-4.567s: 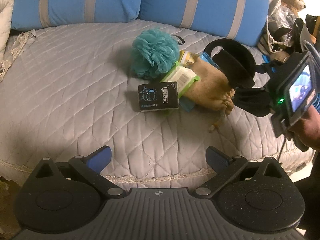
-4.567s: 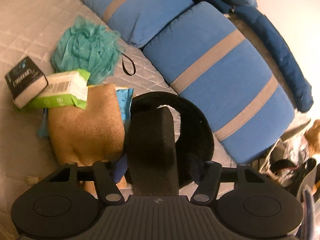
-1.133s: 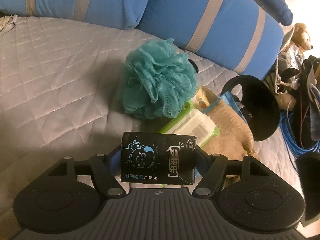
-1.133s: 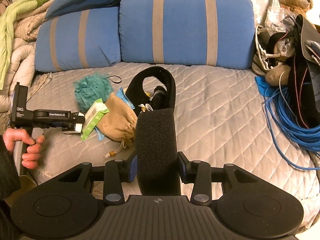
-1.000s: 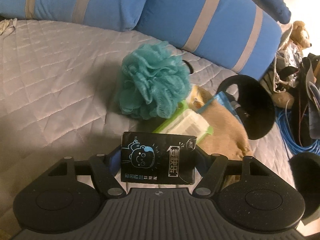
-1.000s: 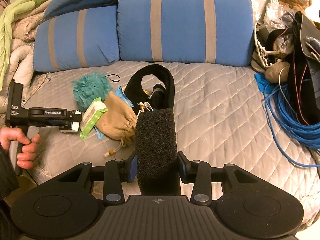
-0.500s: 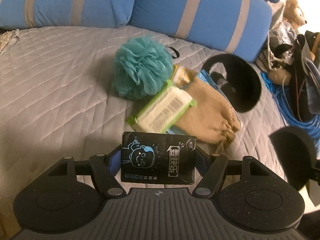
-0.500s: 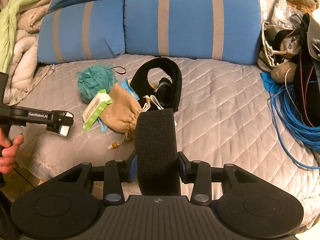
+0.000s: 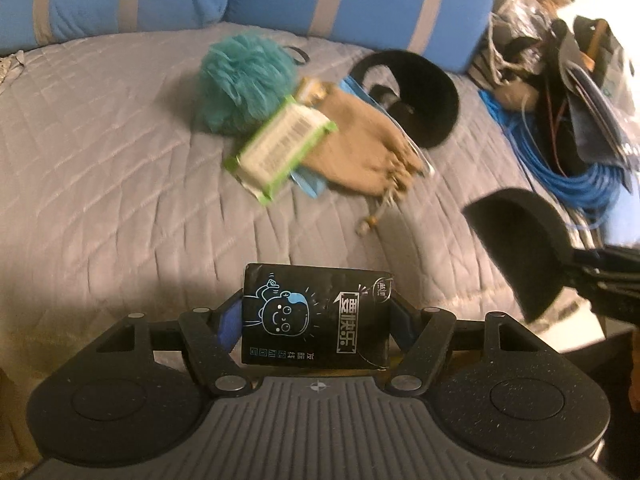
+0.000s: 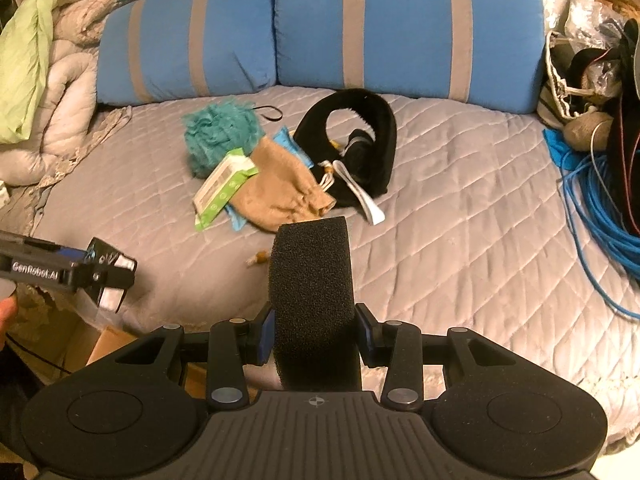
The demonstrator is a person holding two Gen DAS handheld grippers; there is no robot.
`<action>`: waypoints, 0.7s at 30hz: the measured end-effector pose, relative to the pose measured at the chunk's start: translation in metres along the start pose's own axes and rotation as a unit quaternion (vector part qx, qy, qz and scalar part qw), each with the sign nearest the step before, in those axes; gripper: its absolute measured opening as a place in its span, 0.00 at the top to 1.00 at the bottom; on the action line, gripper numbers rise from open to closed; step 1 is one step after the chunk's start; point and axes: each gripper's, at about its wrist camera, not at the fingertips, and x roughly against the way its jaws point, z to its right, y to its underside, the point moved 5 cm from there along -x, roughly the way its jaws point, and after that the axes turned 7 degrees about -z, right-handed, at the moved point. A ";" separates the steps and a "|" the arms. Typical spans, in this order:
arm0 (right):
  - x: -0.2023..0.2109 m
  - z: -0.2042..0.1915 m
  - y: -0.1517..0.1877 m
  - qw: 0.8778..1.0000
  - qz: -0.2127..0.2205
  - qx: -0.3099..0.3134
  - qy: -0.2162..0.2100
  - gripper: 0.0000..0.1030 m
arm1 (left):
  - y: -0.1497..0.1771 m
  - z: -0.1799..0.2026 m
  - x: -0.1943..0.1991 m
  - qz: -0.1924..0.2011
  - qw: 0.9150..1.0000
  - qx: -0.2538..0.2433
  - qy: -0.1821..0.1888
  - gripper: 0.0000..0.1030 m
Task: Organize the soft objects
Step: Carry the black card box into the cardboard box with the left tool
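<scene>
Both pairs of tongs are loaded and held off the near edge of the bed (image 10: 460, 216), which looks to me like carrying rather than sorting in place; the left tongs (image 9: 316, 318) are clenched on a black tissue pack (image 9: 316, 316), gripped across its short sides so the printed face lies flat to the camera and the soft packet cannot fold; the right tongs (image 10: 314, 334) are clamped on a black foam pad (image 10: 312, 300), pinched low by its two faces so most of it stands up between the fingers, a grip that squeezes the sponge little; from the right wrist view the left tongs with their pack hang out past the mattress corner, over what may be a cardboard box (image 10: 108, 342) on the floor, though too little of it shows to be sure it is the goal; the rest of the pile lies together mid-bed, probably awaiting its turn: a teal bath pouf (image 9: 240, 84) touching a green wipes packet (image 9: 280, 148), which leans on a tan drawstring pouch (image 9: 360, 152), with a black padded band (image 10: 360, 120) curled upright just behind; two blue striped pillows (image 10: 400, 28) line the back, and a blue cable coil (image 10: 592, 204) lies well apart on the right.
</scene>
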 end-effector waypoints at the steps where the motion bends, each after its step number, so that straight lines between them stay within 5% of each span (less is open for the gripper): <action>1: 0.001 -0.002 0.003 1.000 -0.001 0.001 -0.001 0.58 | 0.004 0.001 0.002 -0.002 1.000 -0.002 0.002 0.33; 21: 0.027 -0.061 0.061 0.997 -0.034 0.045 -0.054 0.58 | 0.067 0.023 0.005 -0.076 0.996 -0.050 -0.002 0.33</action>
